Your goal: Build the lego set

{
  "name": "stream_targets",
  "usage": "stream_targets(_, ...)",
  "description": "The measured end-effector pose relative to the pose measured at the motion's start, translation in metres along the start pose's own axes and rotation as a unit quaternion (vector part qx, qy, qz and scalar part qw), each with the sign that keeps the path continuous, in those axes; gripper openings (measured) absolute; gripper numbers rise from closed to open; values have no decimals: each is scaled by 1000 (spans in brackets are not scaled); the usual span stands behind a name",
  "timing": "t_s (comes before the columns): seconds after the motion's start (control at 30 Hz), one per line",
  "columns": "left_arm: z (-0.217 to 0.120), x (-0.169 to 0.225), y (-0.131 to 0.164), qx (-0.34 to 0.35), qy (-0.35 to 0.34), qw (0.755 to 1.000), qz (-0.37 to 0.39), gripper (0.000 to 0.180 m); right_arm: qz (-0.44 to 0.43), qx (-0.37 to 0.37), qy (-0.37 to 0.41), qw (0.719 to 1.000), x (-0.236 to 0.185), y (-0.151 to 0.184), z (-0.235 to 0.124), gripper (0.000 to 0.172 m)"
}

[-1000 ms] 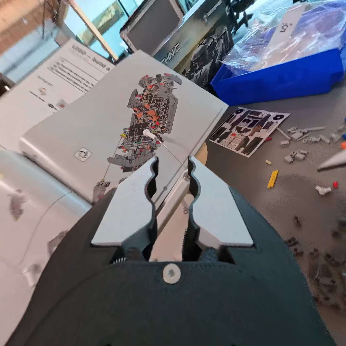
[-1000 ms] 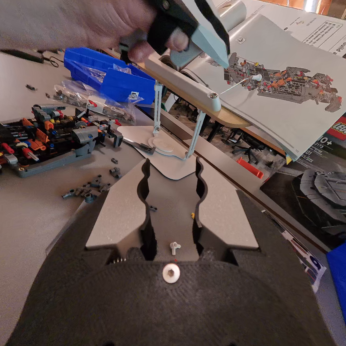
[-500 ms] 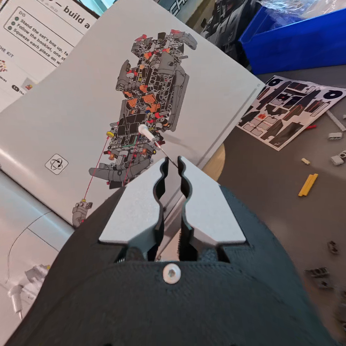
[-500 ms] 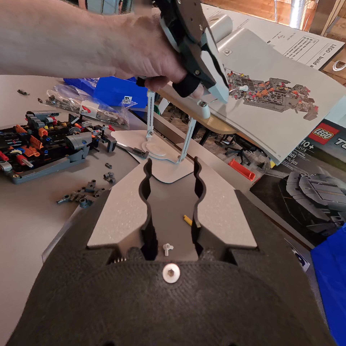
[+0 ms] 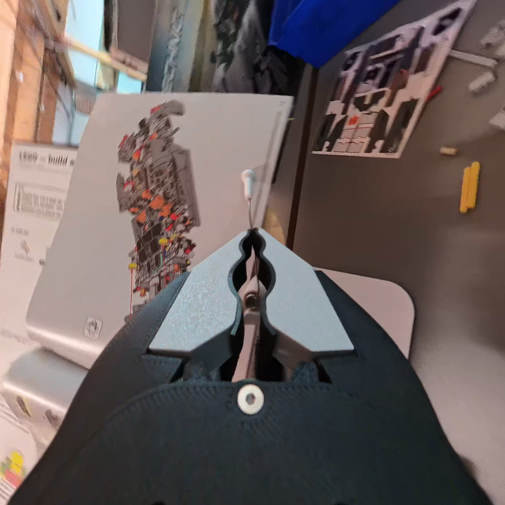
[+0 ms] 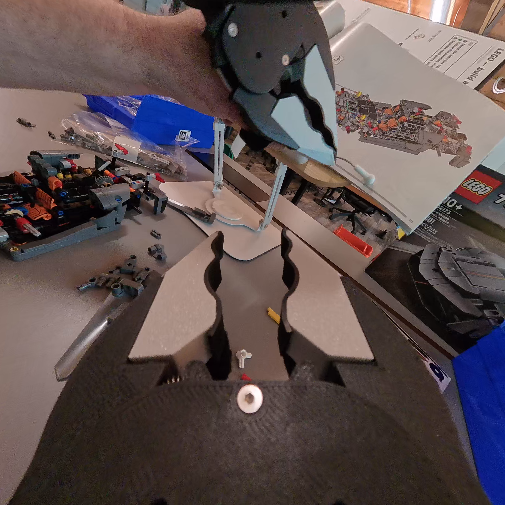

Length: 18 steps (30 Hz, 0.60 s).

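Pinching the thin wire page holder [image 5: 249, 216] of the book stand at their very tips, the fingers of the left gripper [image 5: 252, 231] are pressed together at frame centre; we see the wire's white capped end [image 5: 248, 182] lying on the open instruction booklet [image 5: 191, 207] above. The stand's white base plate [image 6: 240, 240] sits mid-frame in the right wrist view. There we find the right gripper [image 6: 251, 246] spread, its pads pressing on nothing, above the grey table [image 6: 54, 314]; between its fingers lie a small white connector [image 6: 242, 356] and a yellow pin [image 6: 274, 315]. A partly built model [image 6: 54, 196] occupies the left, loose grey pieces [image 6: 120, 278] below it, blue bins [image 6: 164, 120] at upper left.
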<state>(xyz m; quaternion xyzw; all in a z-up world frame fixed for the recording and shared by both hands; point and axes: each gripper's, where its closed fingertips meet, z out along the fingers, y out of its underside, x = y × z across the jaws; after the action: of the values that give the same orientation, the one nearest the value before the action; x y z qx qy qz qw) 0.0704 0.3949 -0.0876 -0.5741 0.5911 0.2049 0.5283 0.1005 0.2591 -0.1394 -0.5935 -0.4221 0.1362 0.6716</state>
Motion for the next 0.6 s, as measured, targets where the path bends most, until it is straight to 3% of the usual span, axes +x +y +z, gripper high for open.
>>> stream_targets(0.27, 1, 13, 4, 4, -17, 991, 133, 0, 7, -14, -1, 1000, 4, 10, 3, 41)
stream_targets(0.37, 2, 9, 3, 10, -38, 992, 121, 0, 3, -13, -3, 1000, 3, 9, 3, 41)
stream_targets(0.5, -7, 11, -1, 27, -50, 992, 111, 37, -7, -7, -5, 1000, 2, 7, 1, 41)
stream_targets(0.6, -30, 9, -4, 50, -60, 991, 105, 56, -18, -7, -1, 1000, 4, 6, 0, 41)
